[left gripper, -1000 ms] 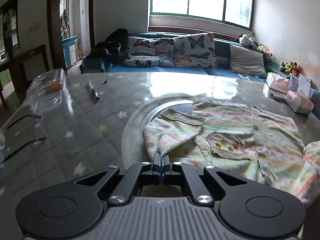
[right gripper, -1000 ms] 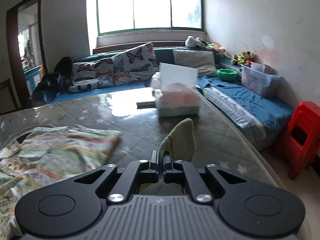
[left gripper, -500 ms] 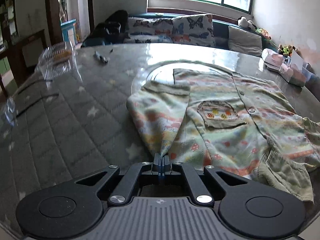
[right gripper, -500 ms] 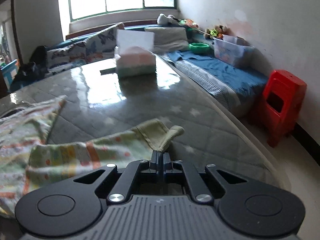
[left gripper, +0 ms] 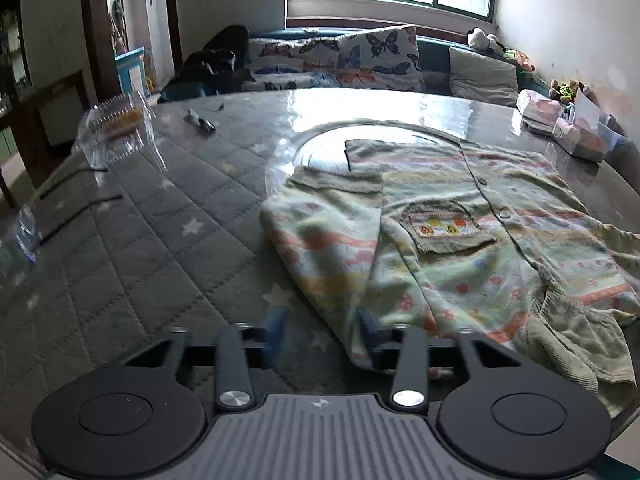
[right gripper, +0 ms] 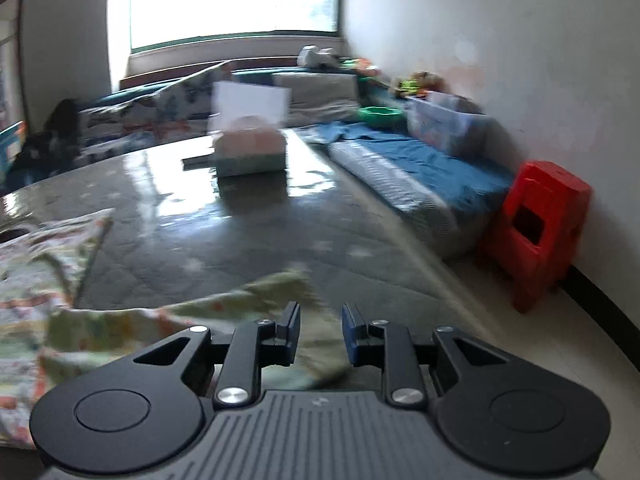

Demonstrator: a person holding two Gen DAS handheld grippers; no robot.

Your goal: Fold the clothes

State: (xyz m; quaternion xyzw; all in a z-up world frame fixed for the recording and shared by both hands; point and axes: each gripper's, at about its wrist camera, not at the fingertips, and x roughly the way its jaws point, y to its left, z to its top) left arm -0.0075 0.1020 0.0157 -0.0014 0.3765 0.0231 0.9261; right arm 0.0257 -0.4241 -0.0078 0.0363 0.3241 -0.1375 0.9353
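1. Across the round worktop [left gripper: 160, 240] runs a quilted grey cover with pale stars under a glossy clear sheet; window glare shines off it.
2. Far side of the room: a window, and below it a blue sofa [left gripper: 432, 60] with butterfly-print cushions [left gripper: 376, 56] and a grey pillow.
3. Left part of the worktop: a clear plastic clamshell box [left gripper: 116, 128] near the edge, a small dark item beyond it.
4. Right part: tissue packs [right gripper: 252, 152] with a white card standing behind them; the right wrist view is blurred.
5. Right wall: blue bedding, a green bowl [right gripper: 378, 114], a clear storage bin, and a red plastic stool [right gripper: 544, 224] on the floor.
6. Shirt [left gripper: 460, 232], pale green with striped cartoon print, lies spread front-up on the worktop, button placket and chest pocket showing, one sleeve folded in over the body.
7. Left tool [left gripper: 322, 334]: jaws opening, now widely spread. The shirt's near hem lies in the gap and against the right finger; the pads do not press on it.
8. Right tool [right gripper: 320, 332]: jaws opening, a modest gap. The other sleeve [right gripper: 224, 312] lies loose between and under the fingers, not pinched.
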